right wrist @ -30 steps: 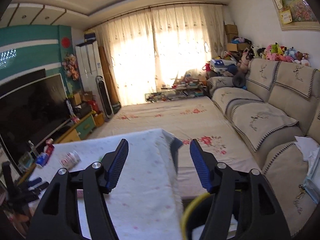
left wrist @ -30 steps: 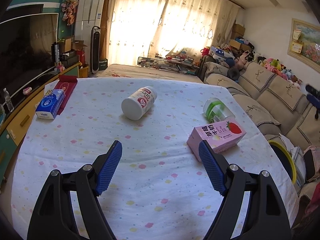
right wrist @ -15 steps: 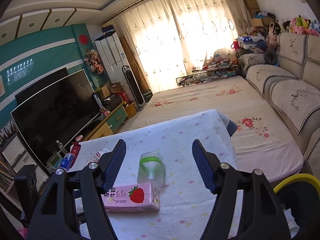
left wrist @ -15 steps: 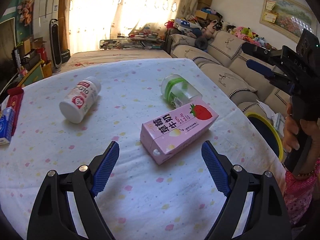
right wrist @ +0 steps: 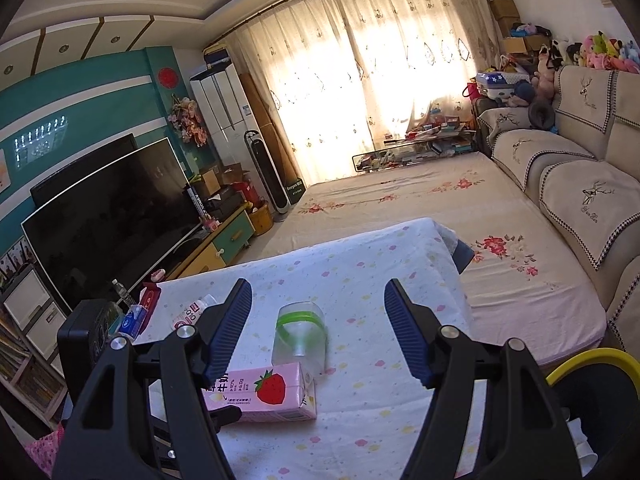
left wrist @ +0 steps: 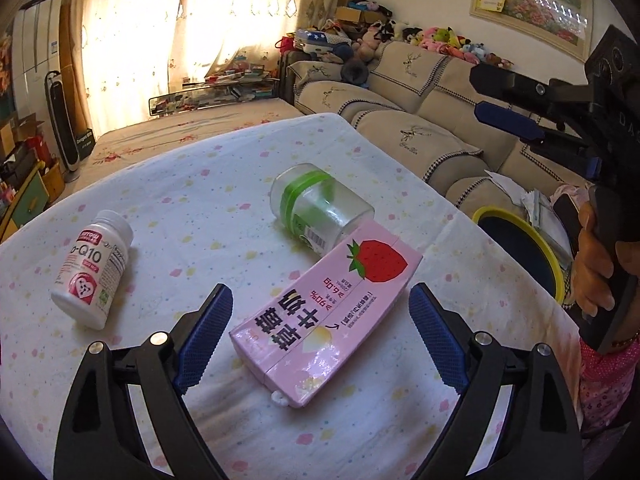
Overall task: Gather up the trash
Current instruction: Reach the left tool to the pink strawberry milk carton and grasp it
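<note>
Three pieces of trash lie on the tabletop (left wrist: 208,184): a pink milk carton (left wrist: 326,318) nearest, a clear jar (left wrist: 320,210) touching its far end, and a white pill bottle (left wrist: 94,268) off to the left. The left gripper (left wrist: 320,332) has just been widening its fingers, which now straddle the carton without touching it. The right gripper (right wrist: 318,326) hangs with fingers apart, empty, framing the jar.

Closing on the carton's angled sides could skew it and nudge the jar into a roll.

Only the left view shows the person's hand (left wrist: 596,264); the right view shows the television (right wrist: 108,216). Both catch the yellow-rimmed bin (left wrist: 554,258).
</note>
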`<control>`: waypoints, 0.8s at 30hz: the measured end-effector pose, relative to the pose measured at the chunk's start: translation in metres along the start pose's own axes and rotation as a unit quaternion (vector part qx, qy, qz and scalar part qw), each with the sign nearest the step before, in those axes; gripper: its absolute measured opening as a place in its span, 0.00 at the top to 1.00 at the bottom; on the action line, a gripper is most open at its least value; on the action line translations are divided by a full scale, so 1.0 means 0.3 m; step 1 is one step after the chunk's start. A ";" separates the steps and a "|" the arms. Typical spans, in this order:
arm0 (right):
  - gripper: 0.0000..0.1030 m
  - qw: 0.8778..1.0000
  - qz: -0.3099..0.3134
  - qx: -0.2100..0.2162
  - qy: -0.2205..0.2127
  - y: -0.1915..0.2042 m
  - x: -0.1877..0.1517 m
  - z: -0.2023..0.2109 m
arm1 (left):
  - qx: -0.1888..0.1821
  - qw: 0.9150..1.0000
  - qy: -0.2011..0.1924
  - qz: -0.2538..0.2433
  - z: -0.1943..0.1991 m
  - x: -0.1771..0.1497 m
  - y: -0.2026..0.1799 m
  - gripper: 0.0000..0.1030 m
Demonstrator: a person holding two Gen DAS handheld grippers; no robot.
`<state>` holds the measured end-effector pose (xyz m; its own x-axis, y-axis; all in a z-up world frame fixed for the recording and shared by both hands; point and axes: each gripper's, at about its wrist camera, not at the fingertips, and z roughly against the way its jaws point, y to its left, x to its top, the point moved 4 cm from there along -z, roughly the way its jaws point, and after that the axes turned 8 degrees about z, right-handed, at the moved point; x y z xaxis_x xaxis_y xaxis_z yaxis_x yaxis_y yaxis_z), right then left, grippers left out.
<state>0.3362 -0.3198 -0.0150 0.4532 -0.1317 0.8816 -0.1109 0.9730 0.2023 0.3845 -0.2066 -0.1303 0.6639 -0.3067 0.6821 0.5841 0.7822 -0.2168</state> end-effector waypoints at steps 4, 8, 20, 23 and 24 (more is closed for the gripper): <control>0.36 1.000 -0.002 0.000 0.003 -0.004 -0.001 -0.003 | 0.005 0.999 0.021 -0.030 -0.021 -0.017 -0.052 0.14; 0.36 1.000 -0.006 0.002 -0.001 -0.009 0.001 0.004 | -0.008 0.998 0.041 -0.050 -0.008 -0.061 -0.132 0.14; 0.36 0.998 -0.048 -0.016 -0.026 -0.088 0.010 0.046 | 0.033 0.998 0.050 -0.019 -0.088 -0.027 -0.119 0.20; 0.35 0.998 -0.055 -0.020 -0.030 -0.103 0.011 0.054 | 0.039 0.997 0.061 -0.025 -0.112 -0.039 -0.122 0.32; 0.35 0.998 -0.055 -0.020 -0.030 -0.103 0.011 0.054 | 0.042 0.997 0.064 -0.027 -0.120 -0.042 -0.126 0.37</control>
<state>0.3268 -0.3534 -0.0113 0.4068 -0.2486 0.8791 -0.0264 0.9587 0.2833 0.3708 -0.2516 -0.1559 0.6897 -0.4123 0.5953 0.5830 0.8038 -0.1187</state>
